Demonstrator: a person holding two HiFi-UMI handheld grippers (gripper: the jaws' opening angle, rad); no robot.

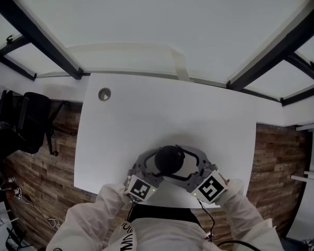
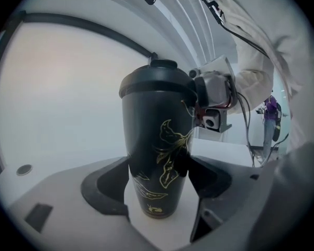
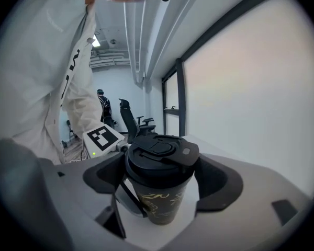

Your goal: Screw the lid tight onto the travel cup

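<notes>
The black travel cup (image 2: 157, 161) stood upright, long axis vertical, on the white worktop (image 1: 146, 114) near its front edge, the lid (image 3: 161, 156) seated on its mouth and its contents hidden, with the left tongs (image 2: 157, 181) clamped on the cup's body and the right tongs (image 3: 159, 172) closed round the lid.

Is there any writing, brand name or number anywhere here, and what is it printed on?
No text can be read and quoted.
Jacket front print: dark letters, cut off and blurred.
Jacket side print: runs vertically, too blurred.
Travel cup: gold flower drawing and a tiny gold mark near the base, no legible words.
Lid: no print visible.
Marker cube: a black-and-white square pattern, not writing.
</notes>
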